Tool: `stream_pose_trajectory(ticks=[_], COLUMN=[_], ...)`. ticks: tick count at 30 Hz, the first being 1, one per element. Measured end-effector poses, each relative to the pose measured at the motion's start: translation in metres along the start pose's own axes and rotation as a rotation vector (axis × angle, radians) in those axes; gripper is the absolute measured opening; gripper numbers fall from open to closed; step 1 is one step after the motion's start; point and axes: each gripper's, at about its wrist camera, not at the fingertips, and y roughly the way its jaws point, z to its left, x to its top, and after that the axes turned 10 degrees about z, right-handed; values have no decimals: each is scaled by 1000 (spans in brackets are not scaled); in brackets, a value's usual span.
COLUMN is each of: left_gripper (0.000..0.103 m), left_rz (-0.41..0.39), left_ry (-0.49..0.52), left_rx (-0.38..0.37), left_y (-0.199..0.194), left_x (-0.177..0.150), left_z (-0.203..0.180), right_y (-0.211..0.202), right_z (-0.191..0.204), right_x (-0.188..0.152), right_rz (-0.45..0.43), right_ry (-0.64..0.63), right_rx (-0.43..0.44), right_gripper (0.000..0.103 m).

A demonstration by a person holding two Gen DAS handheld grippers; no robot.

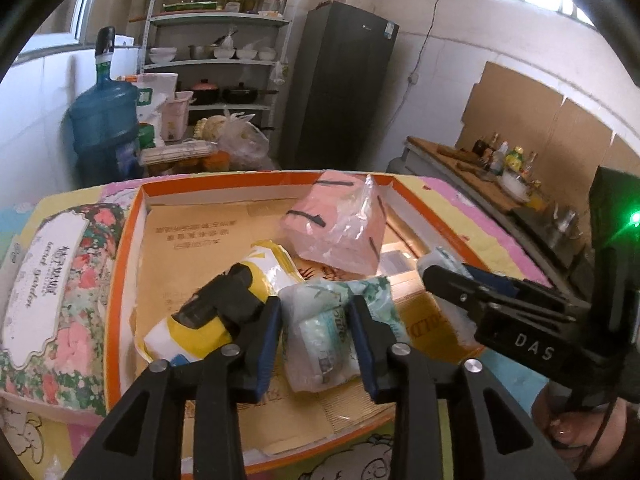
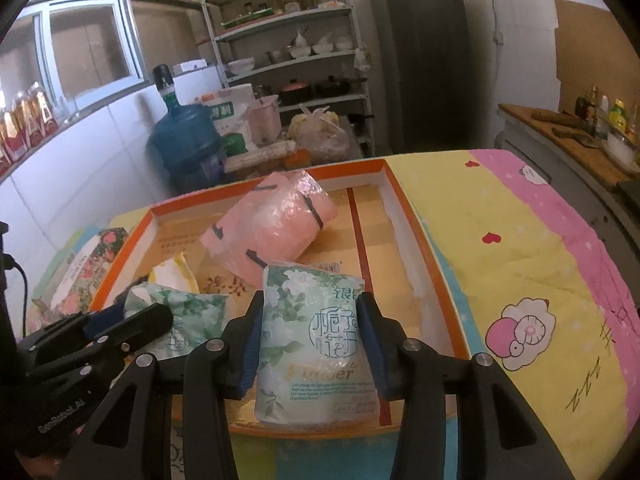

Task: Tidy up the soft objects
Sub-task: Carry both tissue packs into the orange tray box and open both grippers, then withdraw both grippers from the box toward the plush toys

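Clearly each gripper has one soft tissue pack of its own. The right gripper point(image 2: 310, 342) is pinching a green flowered tissue pack point(image 2: 314, 344) across its width, its blue pads point(image 2: 370, 340) pressed into both sides; the pack stands upright over the near edge of the orange box point(image 2: 424, 220). The left gripper point(image 1: 316, 344) is closed on a second green tissue pack point(image 1: 322, 336), which is crumpled and tilted, low over the box floor beside a yellow tissue pack point(image 1: 200, 332) lying in the box. A pink wrapped bundle point(image 1: 340, 228) rests farther back in the same box, and a large flowered tissue pack point(image 1: 52, 292) lies outside it on the tablecloth point(image 2: 520, 240) to the left.

These packs look light and squashy, with slick plastic wrap that crinkles and can slide between the pads. I judge that a hold across the middle of the body, where the paper inside gives some bulk, is safest; a corner or loose flap of wrap would likely slip or tear. Nothing here is fragile, so a firm squeeze should do no harm, though a dented pack may sit crooked when set down
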Motion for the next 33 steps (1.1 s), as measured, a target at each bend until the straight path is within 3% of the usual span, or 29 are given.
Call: stream_pose_trajectory(ticks=[6,9,11,19,33], left_gripper=[57,74,87,87,87], left_rz=[4,-11,-34,-89,-171], left_ry=[13,32,45,50,49], left_rx=[7,12,44,62,107], left_y=[0,-5,-10,-33,-79], left_x=[-2,-4,-5,-8,-19], left_z=[-5,-10,-15,-13,7], right_y=[3,3,2,-11,-41], right_z=[-2,-3,-3,-3,23], right_x=[-1,-1,-2,-4,-13], right_rz=[10,12,8,-24,-77], right_ry=[6,13,19,43,24], right_rx=[15,37,46,69,27], right_gripper=[51,62,63,64,64])
